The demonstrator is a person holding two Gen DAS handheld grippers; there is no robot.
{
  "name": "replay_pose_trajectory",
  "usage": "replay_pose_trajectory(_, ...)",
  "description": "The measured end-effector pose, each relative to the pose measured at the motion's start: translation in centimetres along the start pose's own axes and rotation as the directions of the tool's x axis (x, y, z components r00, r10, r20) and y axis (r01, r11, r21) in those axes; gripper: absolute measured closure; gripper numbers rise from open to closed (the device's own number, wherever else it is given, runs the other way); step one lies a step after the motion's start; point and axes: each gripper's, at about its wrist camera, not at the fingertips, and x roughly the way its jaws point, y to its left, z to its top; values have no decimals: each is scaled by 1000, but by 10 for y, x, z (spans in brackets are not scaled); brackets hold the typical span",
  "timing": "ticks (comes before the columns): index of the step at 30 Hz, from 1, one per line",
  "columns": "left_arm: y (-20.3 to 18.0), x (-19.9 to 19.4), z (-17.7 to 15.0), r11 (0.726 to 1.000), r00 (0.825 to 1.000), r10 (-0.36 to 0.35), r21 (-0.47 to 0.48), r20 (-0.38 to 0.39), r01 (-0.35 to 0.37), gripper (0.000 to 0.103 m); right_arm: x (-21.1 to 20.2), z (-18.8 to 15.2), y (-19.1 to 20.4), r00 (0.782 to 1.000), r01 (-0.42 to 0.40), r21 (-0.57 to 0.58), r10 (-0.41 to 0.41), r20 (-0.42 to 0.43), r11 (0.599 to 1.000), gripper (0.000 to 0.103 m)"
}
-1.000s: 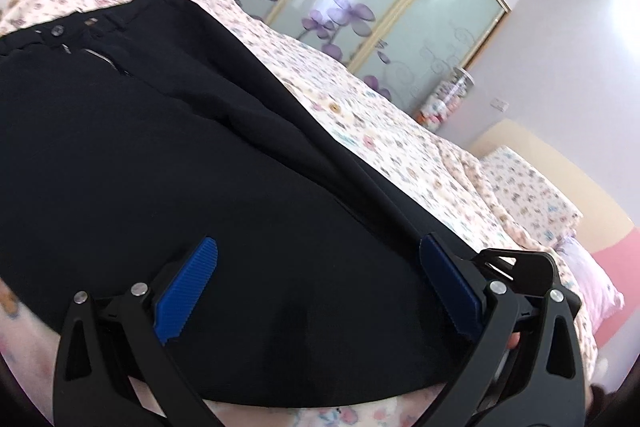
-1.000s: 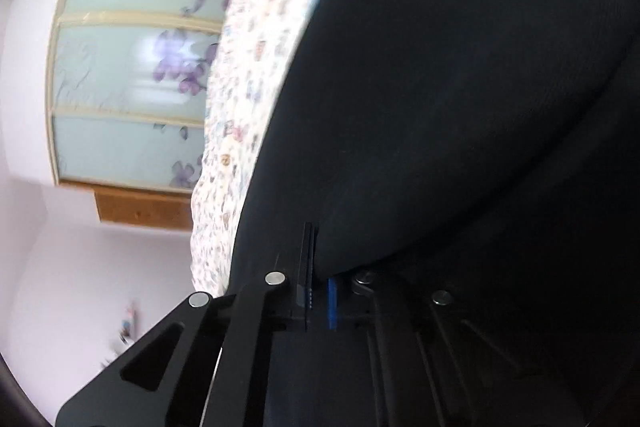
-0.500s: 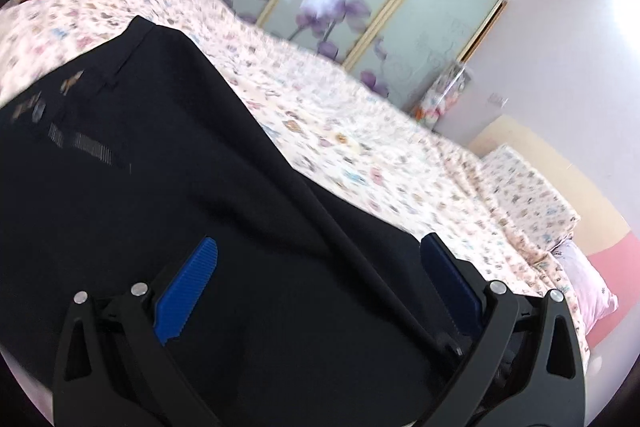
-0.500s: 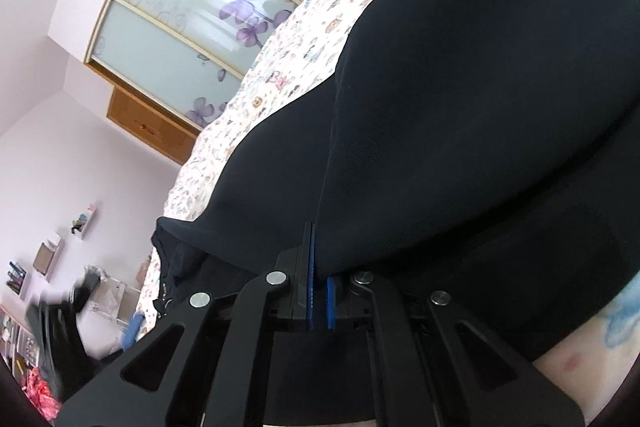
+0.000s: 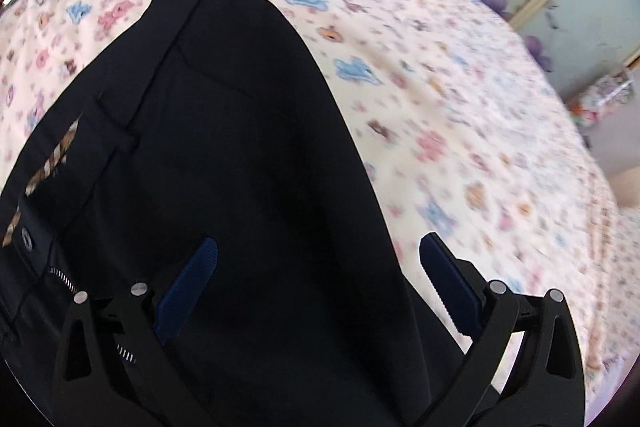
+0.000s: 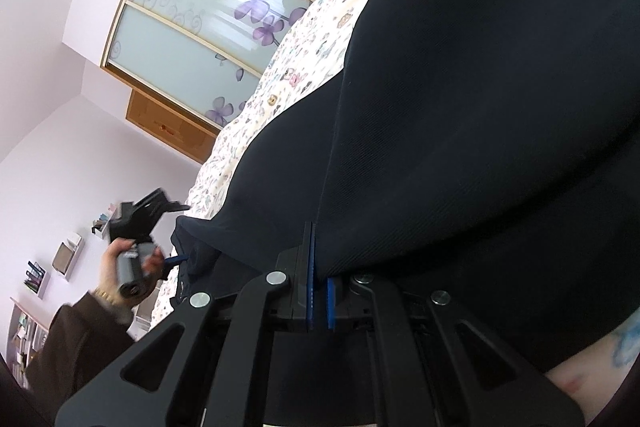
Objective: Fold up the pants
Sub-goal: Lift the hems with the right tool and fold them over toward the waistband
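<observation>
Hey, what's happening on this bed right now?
A person is folding dark pants laid on a floral bedsheet, using a handheld gripper in each hand. The right gripper is shut on a fold of the fabric. The left gripper is open above the waistband end, gripping nothing.

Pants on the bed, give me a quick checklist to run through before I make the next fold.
1. Right gripper clamped on the pants: ok, jaws shut on a fabric edge.
2. Left gripper free to grab: ok, jaws wide open over the cloth, nothing pinched.
3. Waistband in view: ok, button and zipper show at the left wrist view's left edge.
4. Pants lying on the bedsheet: ok.
5. Fabric smooth: cannot tell, too dark and blurred.
</observation>
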Motion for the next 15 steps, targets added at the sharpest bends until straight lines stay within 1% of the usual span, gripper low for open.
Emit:
replay_pose_trajectory(1,-1,5,5,1000,1000,29,5,5,-29,2,3,1,2,1000,2,-1,-2,-2,1000,99)
replay_pose_trajectory(2,-4,10,6,999,999,51,12,10,-51,5,10,1,7,1000,3,-1,-3,-3,1000,99)
replay_pose_trajectory(3,-5,13,5,998,998,68,17,16,-68,16,12,0,7,1000,4,-1,-4,-4,1000,99)
replay_pose_trajectory(4,-5,15,5,996,996,90,17,23,-91,23,14,-1,8,1000,3,-1,-3,-4,1000,99)
replay_pose_trajectory(5,0,16,9,994,994,104,12,23,-105,40,13,-1,7,1000,2,-1,-2,-5,1000,99)
replay_pose_trajectory(6,3,16,9,995,994,104,4,25,-105,51,17,-1,11,1000,3,-1,-3,-5,1000,99)
replay_pose_trajectory(7,9,14,8,998,997,68,-14,30,-67,56,16,-1,10,1000,3,-1,-3,-5,1000,99)
replay_pose_trajectory(9,20,5,3,998,999,-28,-56,45,30,79,24,-2,17,1000,5,-2,-5,-4,1000,99)
replay_pose_trajectory(10,23,1,1,996,997,-52,-70,58,56,84,24,-2,17,1000,4,-2,-4,-4,1000,99)
replay_pose_trajectory(11,28,-7,-2,993,994,-75,-83,84,82,92,25,-2,17,1000,4,-1,-4,-4,1000,99)
replay_pose_trajectory(12,30,-16,-6,992,990,-79,-87,116,89,93,27,-1,18,1000,3,1,-3,-3,1000,99)
replay_pose_trajectory(13,32,-28,-13,994,985,-69,-72,158,81,93,26,-1,18,1000,2,1,-2,-2,1000,99)
replay_pose_trajectory(15,34,-52,-24,998,973,-59,-22,221,66,94,26,-1,18,1000,-1,2,1,0,1000,99)
